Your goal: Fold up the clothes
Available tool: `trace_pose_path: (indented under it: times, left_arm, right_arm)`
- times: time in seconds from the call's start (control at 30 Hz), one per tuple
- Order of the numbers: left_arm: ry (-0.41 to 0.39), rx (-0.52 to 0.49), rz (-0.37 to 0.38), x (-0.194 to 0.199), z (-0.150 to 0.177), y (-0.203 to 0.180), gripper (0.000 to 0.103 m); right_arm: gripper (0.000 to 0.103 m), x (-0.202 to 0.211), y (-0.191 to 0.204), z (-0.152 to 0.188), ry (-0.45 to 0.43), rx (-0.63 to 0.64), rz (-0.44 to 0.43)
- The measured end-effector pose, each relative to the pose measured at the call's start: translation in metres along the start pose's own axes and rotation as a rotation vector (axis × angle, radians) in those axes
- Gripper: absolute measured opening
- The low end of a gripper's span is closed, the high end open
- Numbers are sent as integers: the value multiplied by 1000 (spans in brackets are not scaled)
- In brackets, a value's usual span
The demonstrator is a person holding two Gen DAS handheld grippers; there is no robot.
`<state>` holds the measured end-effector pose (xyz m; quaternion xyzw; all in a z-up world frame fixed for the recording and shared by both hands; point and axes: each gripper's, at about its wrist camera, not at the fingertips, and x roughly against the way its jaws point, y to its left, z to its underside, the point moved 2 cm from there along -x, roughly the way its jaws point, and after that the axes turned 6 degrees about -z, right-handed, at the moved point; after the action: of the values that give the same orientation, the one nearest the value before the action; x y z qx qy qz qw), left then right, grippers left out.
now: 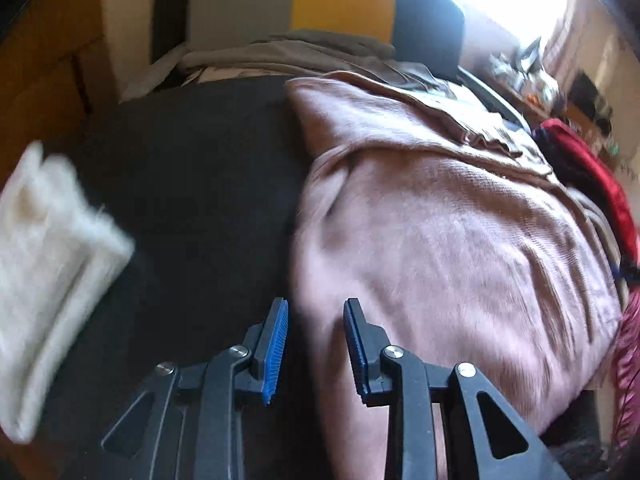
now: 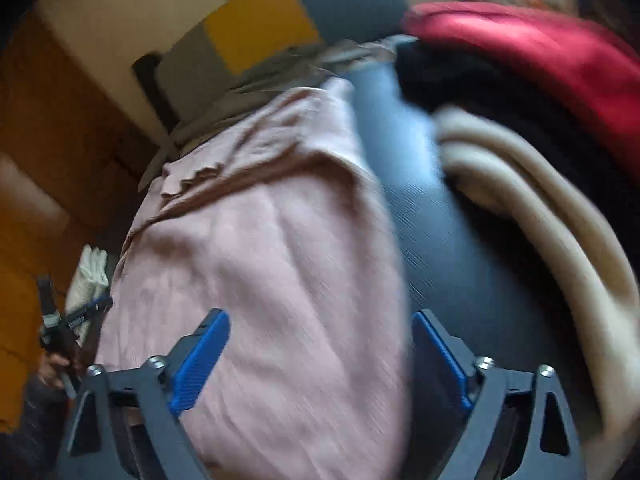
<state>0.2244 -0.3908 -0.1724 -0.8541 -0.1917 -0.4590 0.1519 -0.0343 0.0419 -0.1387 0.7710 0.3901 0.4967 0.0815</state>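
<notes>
We see a dark table (image 1: 192,184) filling most of both views, and across it lies the pink knit garment (image 1: 448,240) — spread wide, with a fold running near its far end. To its right sits a pile of other clothes: a cream piece (image 2: 532,208) and a red one (image 2: 528,52) behind it. On the left edge rests a folded white cloth (image 1: 44,264). Our right gripper (image 2: 320,356) hovers over the pink garment's right edge, its fingers spread wide, holding nothing. Our left gripper (image 1: 316,340) hangs at the garment's left edge — fingers parted with a narrower gap, and nothing between them.
</notes>
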Motion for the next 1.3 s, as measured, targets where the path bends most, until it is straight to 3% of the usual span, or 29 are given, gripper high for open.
trace_pose_path:
  times: [0.23, 0.3, 0.33, 0.43, 0.5, 0.67, 0.8, 1.0, 1.1, 1.13, 1.17, 1.2, 1.3]
  left_arm:
    - [-1, 200, 160, 14, 44, 35, 34]
    - [1, 234, 219, 17, 50, 40, 35]
    - [0, 243, 244, 20, 56, 40, 35]
    - [3, 207, 280, 28, 69, 36, 36]
    - [17, 181, 323, 31, 75, 31, 37]
    - [29, 139, 398, 32, 84, 16, 40]
    - [9, 138, 400, 32, 87, 5, 40]
    - [94, 199, 465, 29, 90, -2, 39]
    - [98, 156, 413, 32, 94, -10, 38]
    - [97, 138, 391, 33, 95, -13, 33]
    - [95, 115, 358, 34, 95, -17, 19]
    - [91, 88, 321, 35, 94, -22, 14]
    - [82, 61, 298, 33, 93, -28, 9]
  right_arm:
    - [83, 10, -20, 37, -2, -144, -174]
    - [64, 14, -26, 47, -2, -185, -223]
    - [60, 8, -22, 49, 10, -183, -239]
    - [48, -1, -17, 53, 11, -188, -257]
    - [33, -2, -21, 57, 26, -209, -267]
    - [27, -4, -22, 65, 70, -210, -289]
    - [27, -6, -20, 67, 95, -178, -286]
    - [27, -8, -20, 68, 92, -175, -290]
    - [27, -7, -19, 68, 95, -165, -283]
    - [27, -7, -17, 68, 99, -152, -274]
    - [27, -7, -13, 68, 106, -127, -248]
    - [26, -7, -9, 68, 113, -101, -222]
    - [17, -6, -3, 67, 131, -51, -162]
